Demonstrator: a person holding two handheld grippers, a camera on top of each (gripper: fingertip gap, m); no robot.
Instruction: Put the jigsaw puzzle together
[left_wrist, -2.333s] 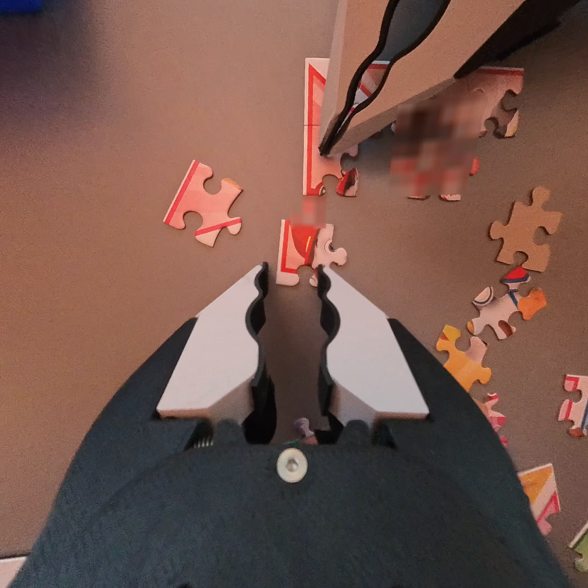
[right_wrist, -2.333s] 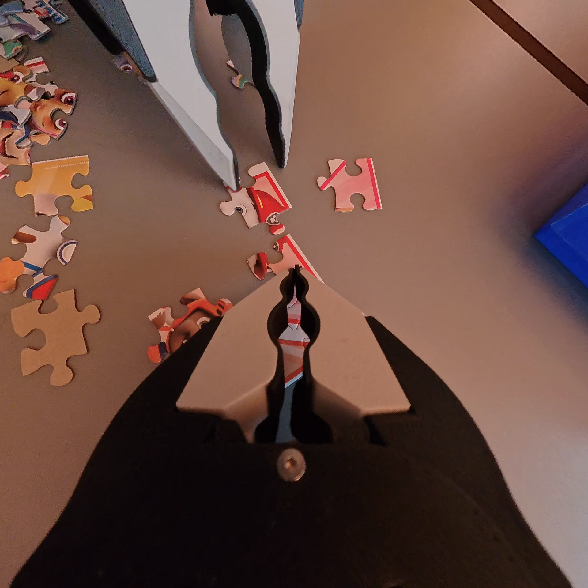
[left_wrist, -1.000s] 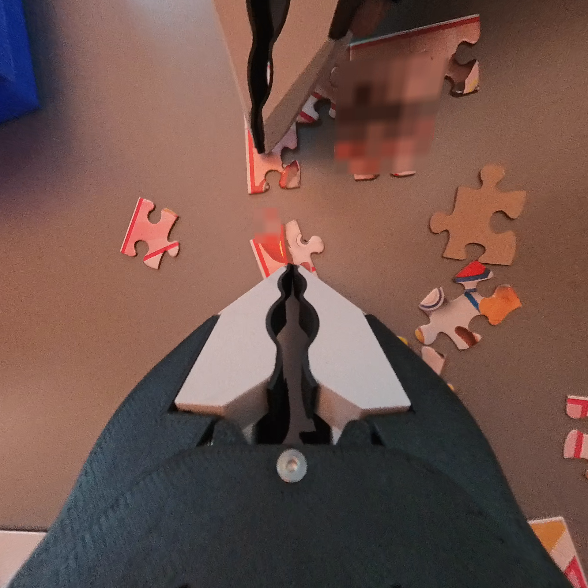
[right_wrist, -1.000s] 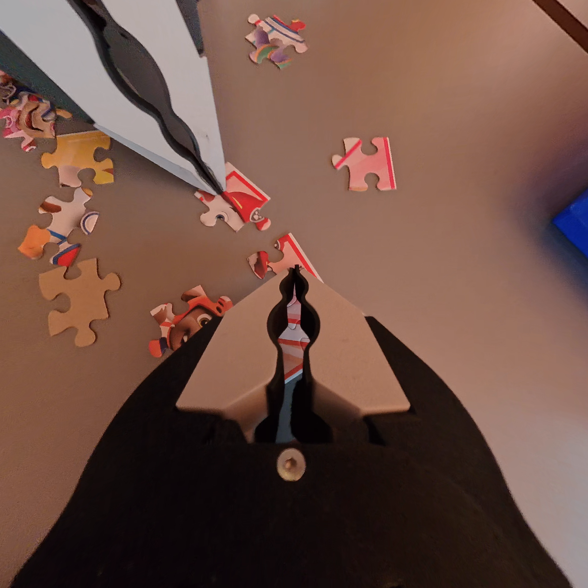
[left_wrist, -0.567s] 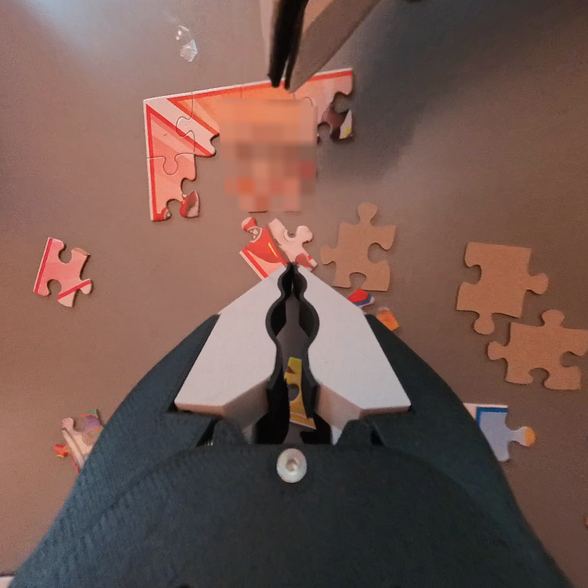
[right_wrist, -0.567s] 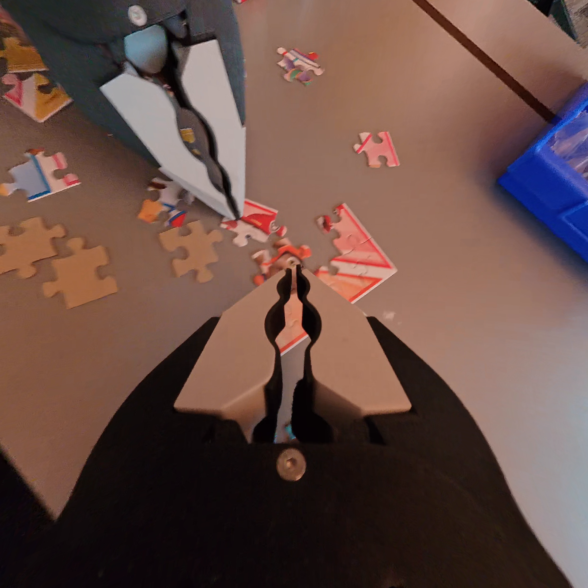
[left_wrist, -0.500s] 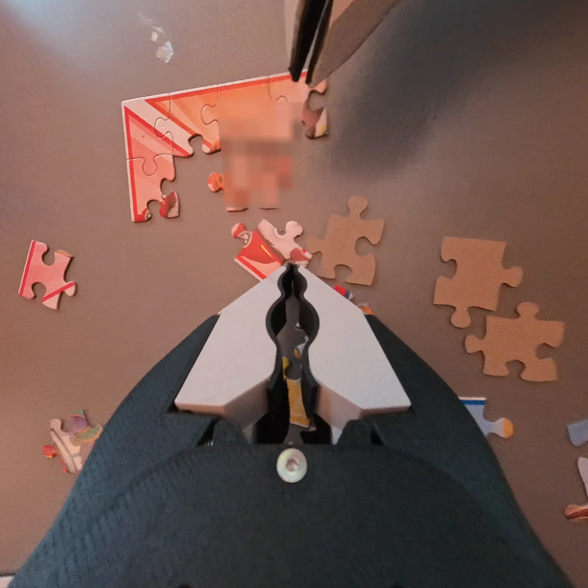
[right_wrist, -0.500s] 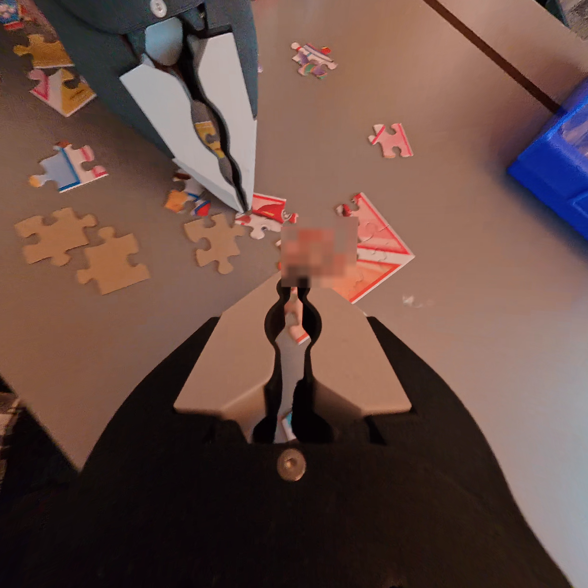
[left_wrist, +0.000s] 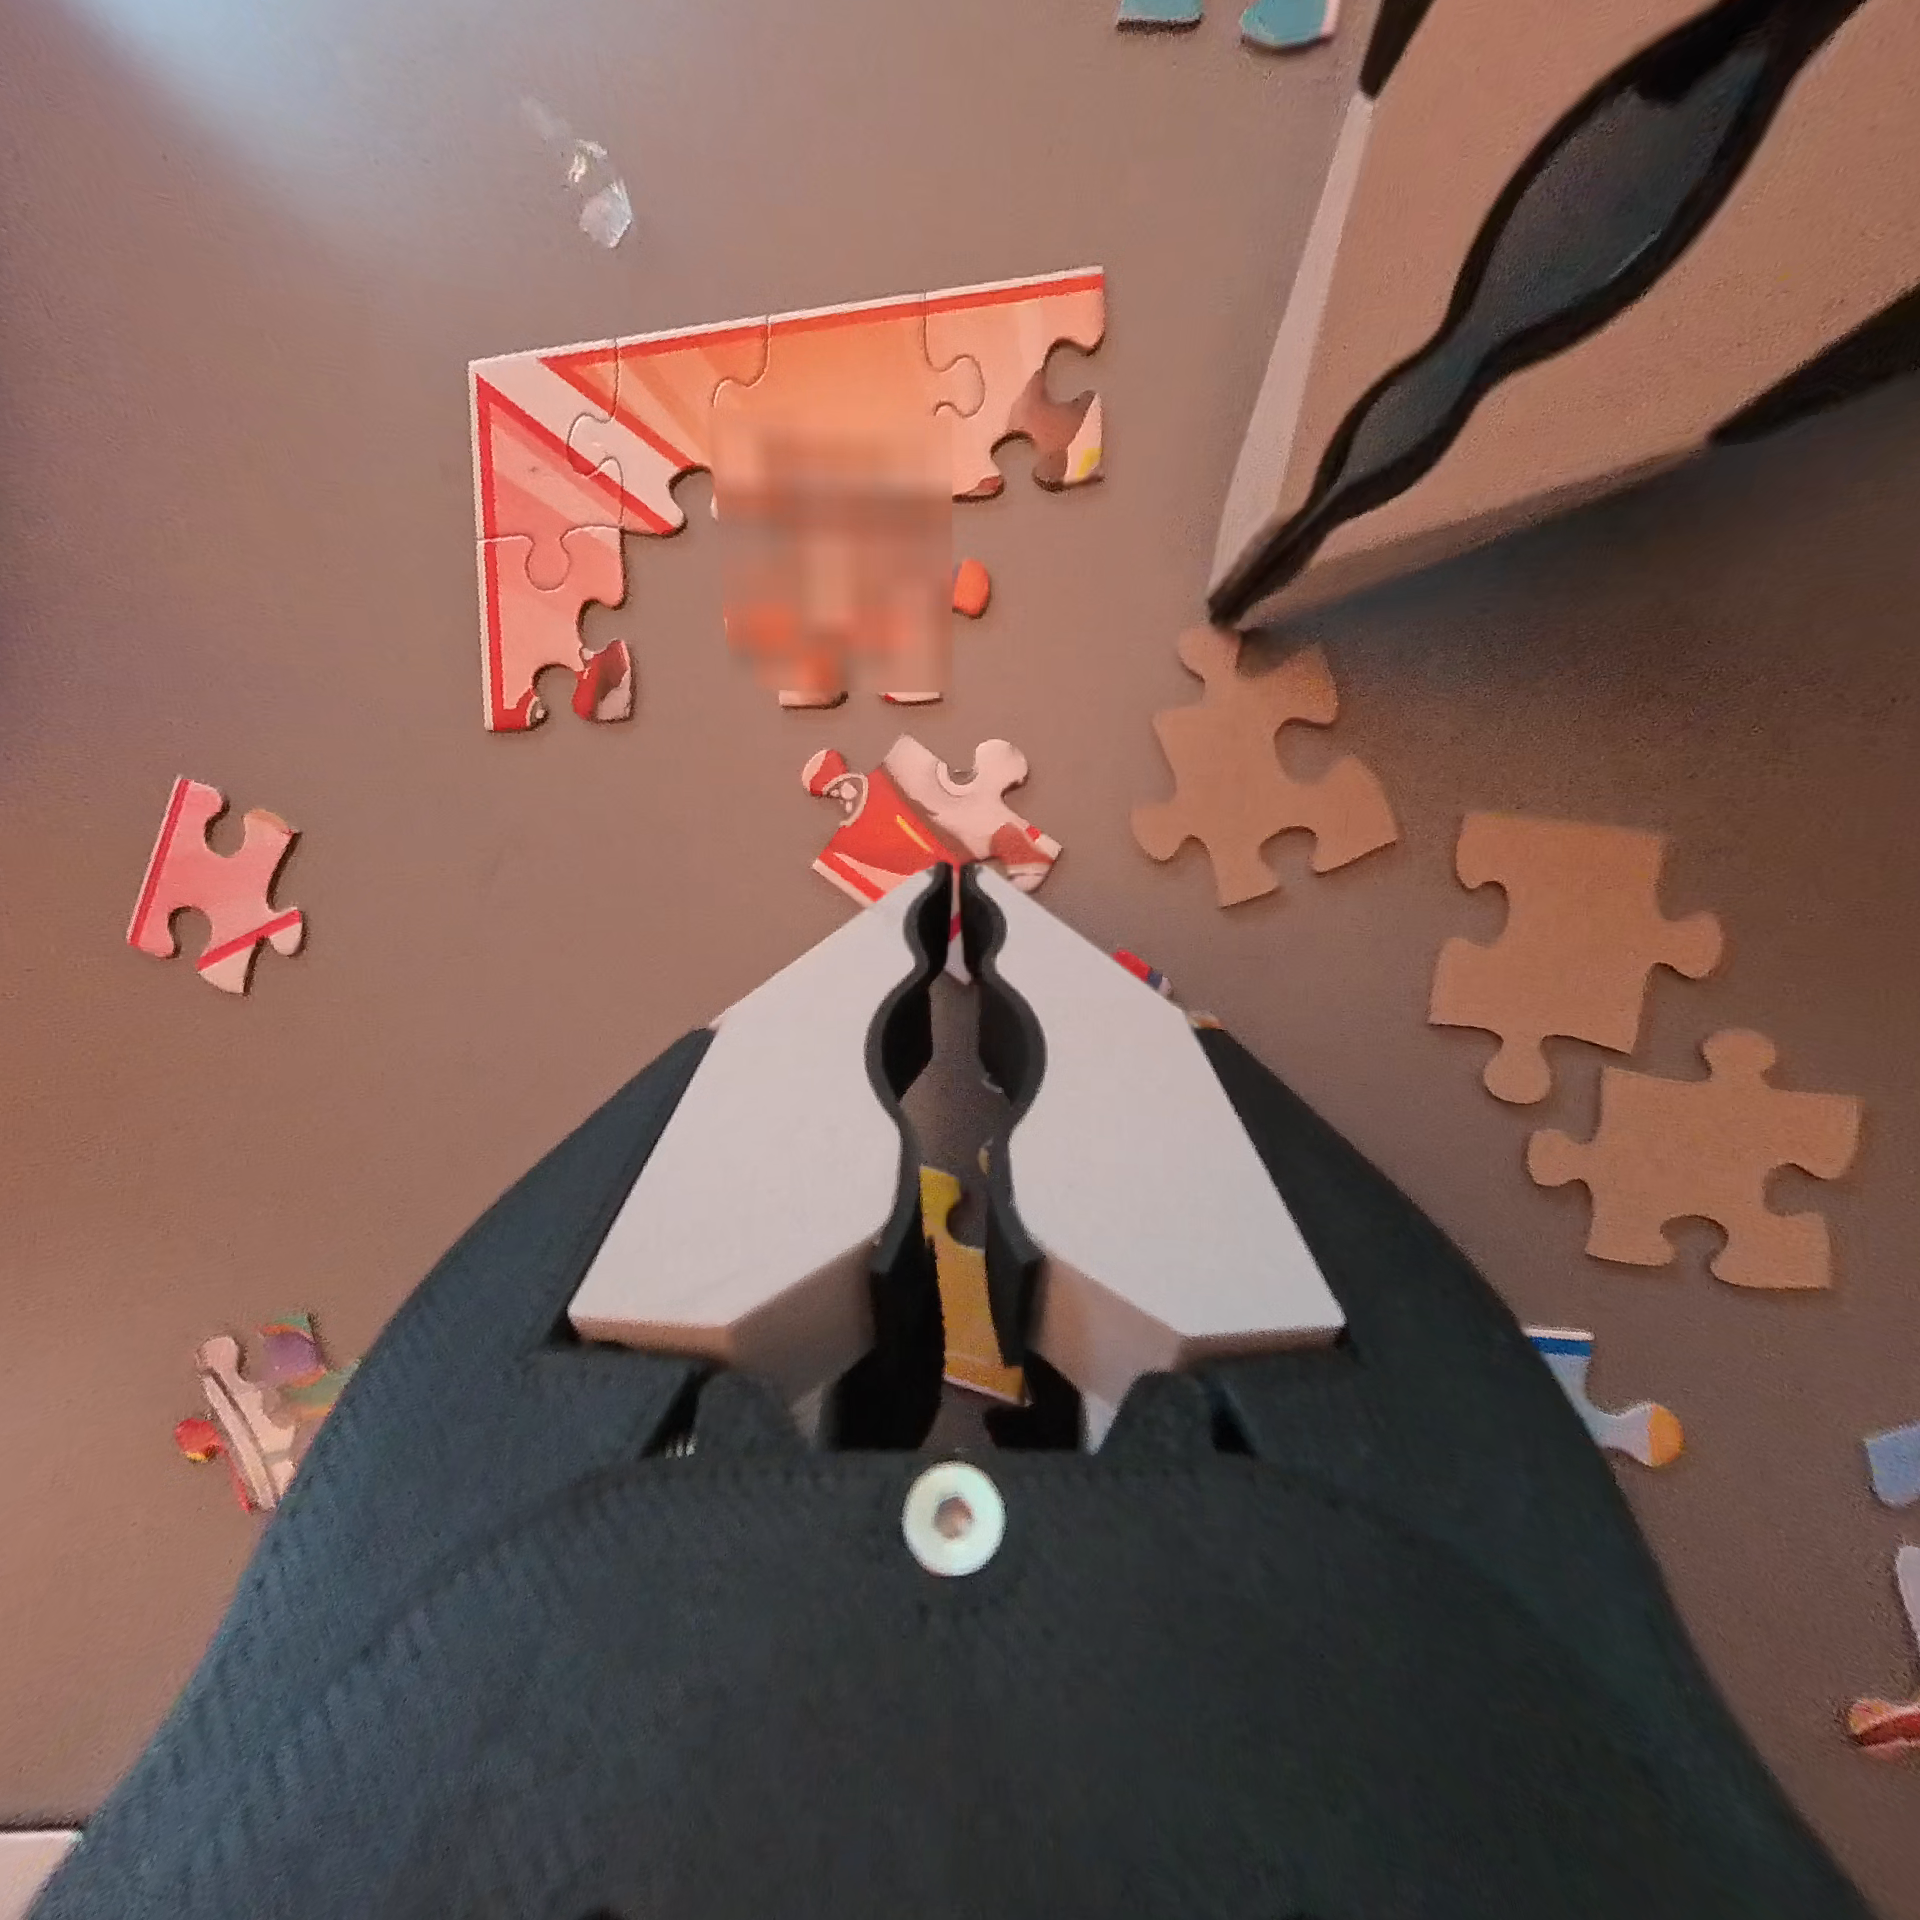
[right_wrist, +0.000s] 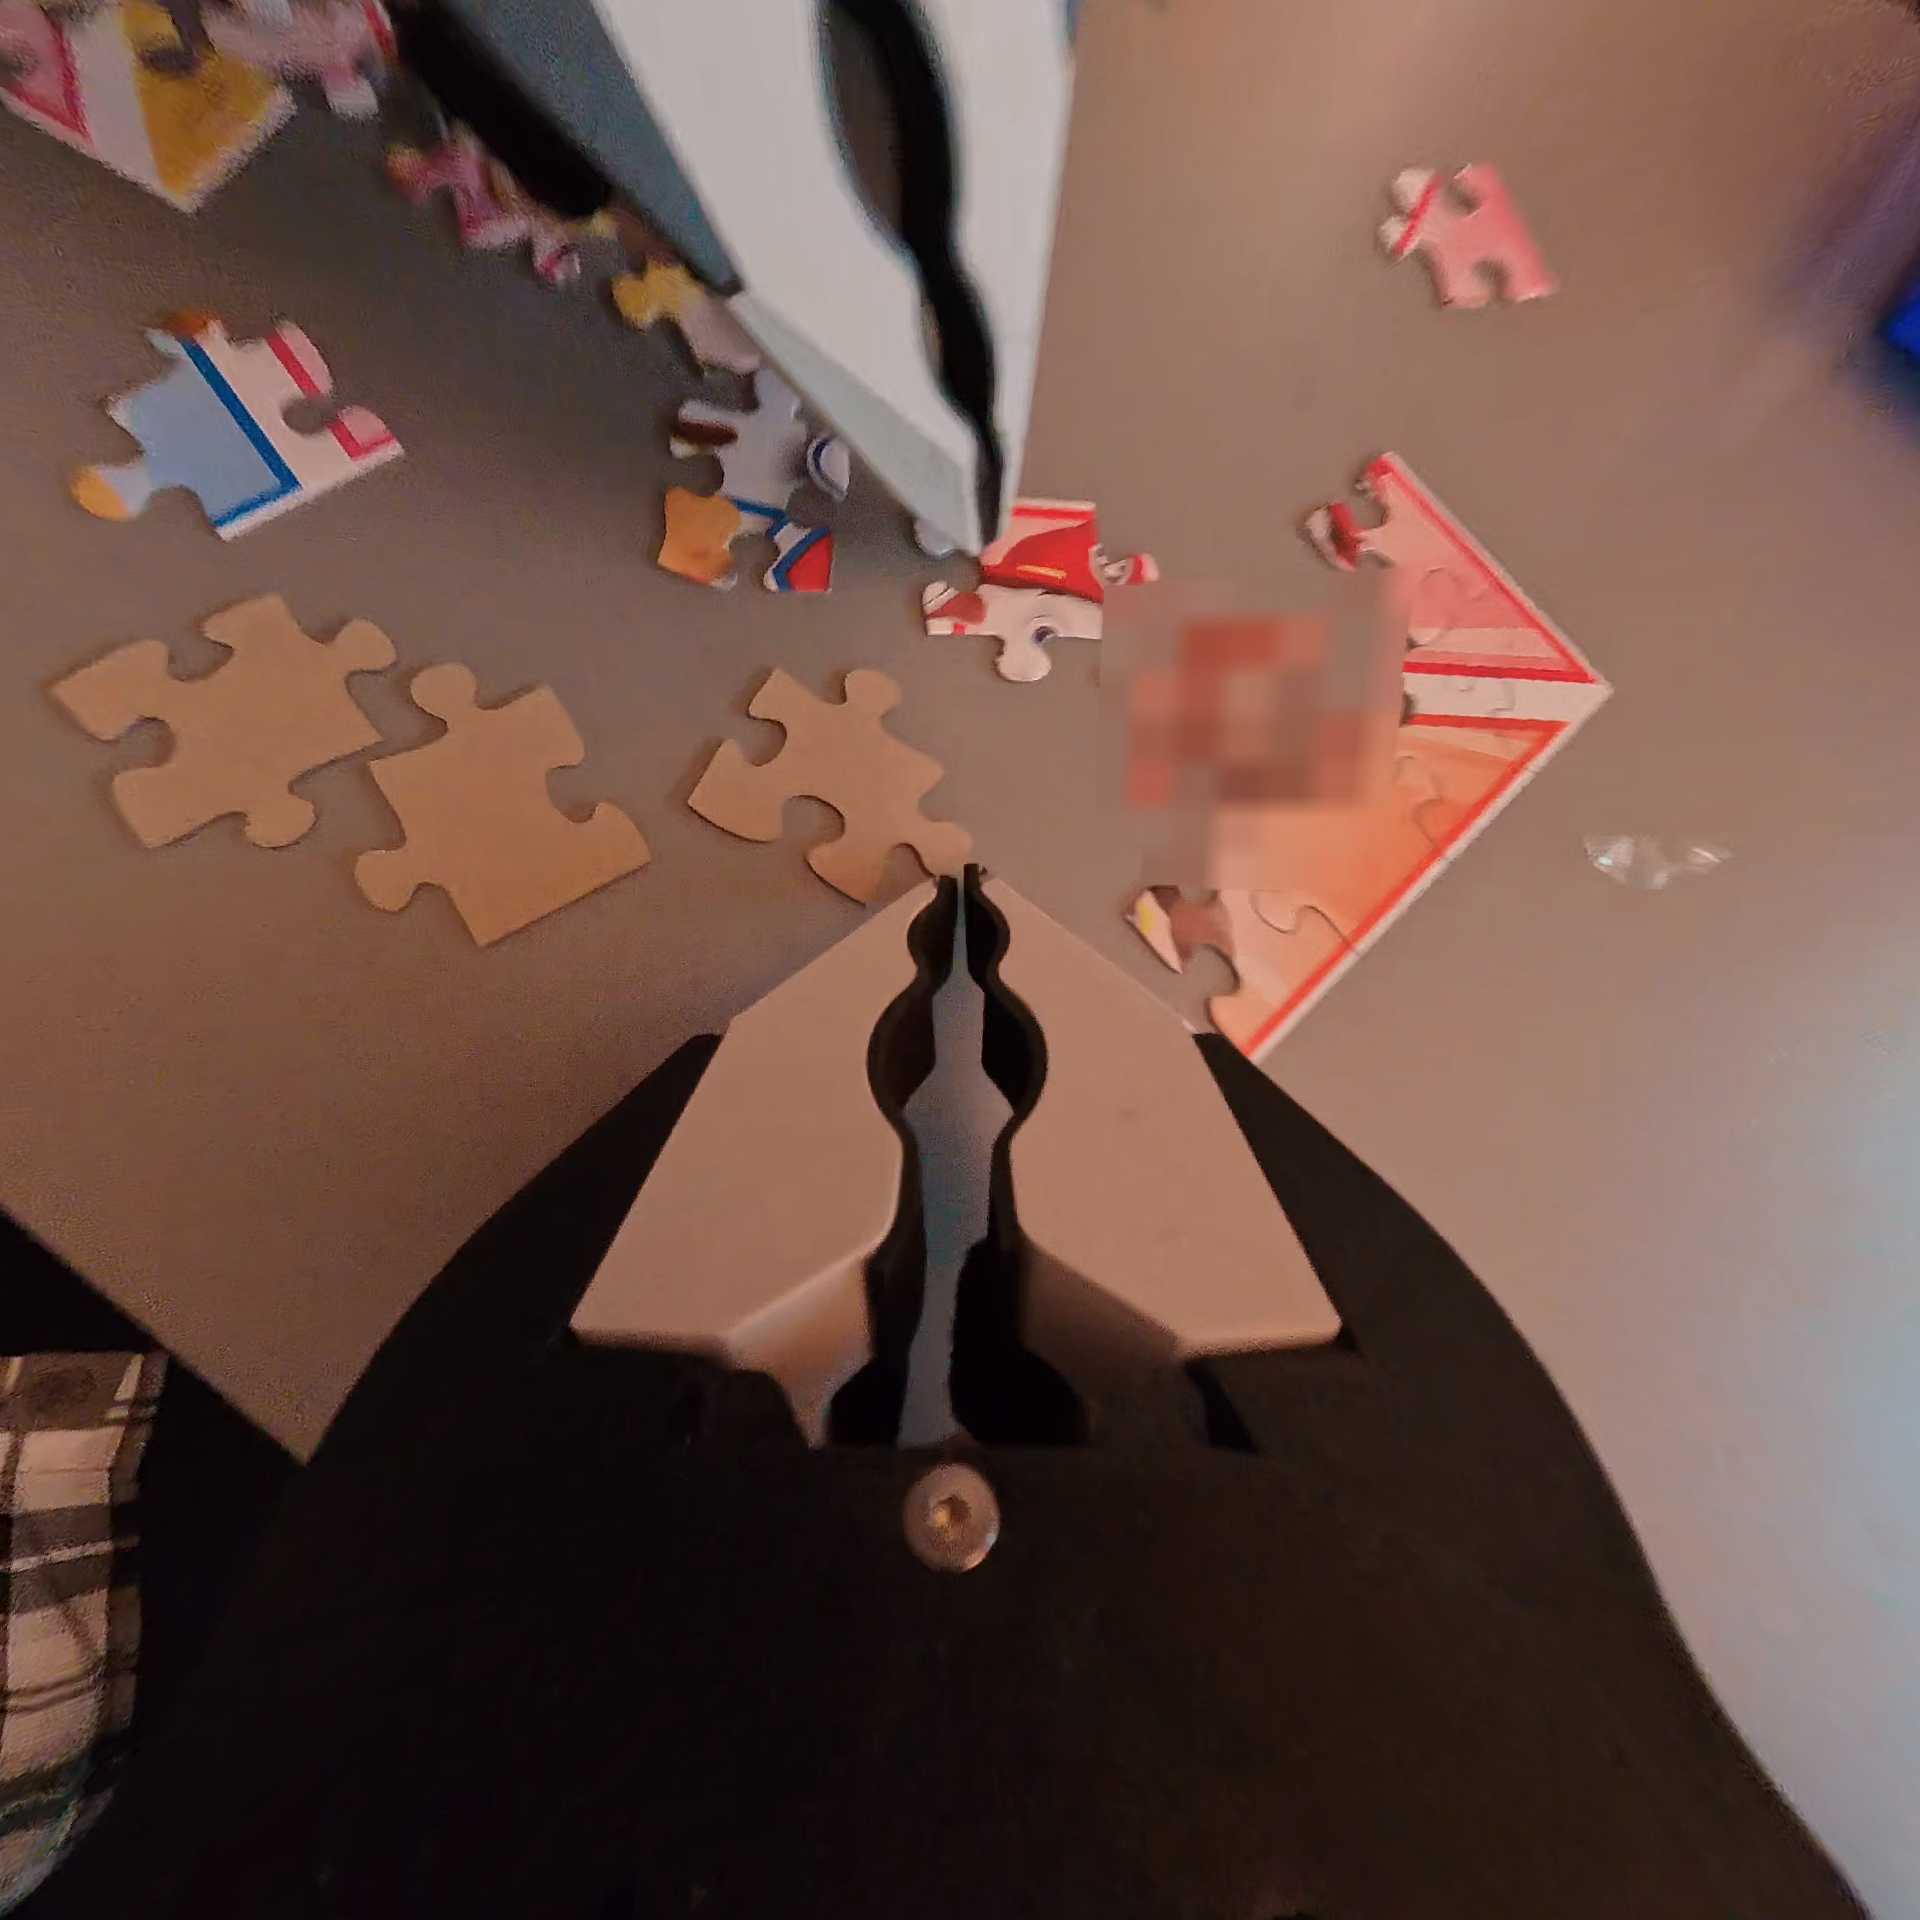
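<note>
1. Grey-brown tabletop (left_wrist: 343, 582) fills both wrist views, strewn with jigsaw pieces.
2. One joined section (left_wrist: 748, 416), an L-shaped corner with red borders, lies flat ahead of the left gripper; a blur patch hides its middle, so I cannot count its pieces exactly.
3. The left gripper (left_wrist: 956, 883) is closed, with only a hairline slit between its tips. They sit at the edge of one loose red-and-white piece (left_wrist: 925, 821), which lies just below the joined section, apart from it. I cannot tell whether the tips pinch that piece or just touch it.
4. The right gripper (right_wrist: 958, 881) is also closed and holds nothing; its tips hang just beside the nearest face-down piece.
5. Three brown face-down pieces (left_wrist: 1257, 774) lie right of the joined section: one alone, two (left_wrist: 1569, 935) touching each other.
6. One pink edge piece (left_wrist: 213, 883) lies well apart to the left.
7. One multicoloured piece (left_wrist: 255, 1392) shows at the lower left of the left wrist view.
8. One blue-and-white piece (right_wrist: 234, 436) lies beyond the brown pair in the right wrist view, and one orange-blue-white piece (right_wrist: 748, 499) lies beside the left gripper's tips.
9. One yellow piece (left_wrist: 961, 1288) shows through the gap behind the left gripper's fingers.
10. One scrap of clear plastic (left_wrist: 603, 197) lies beyond the joined section.
</note>
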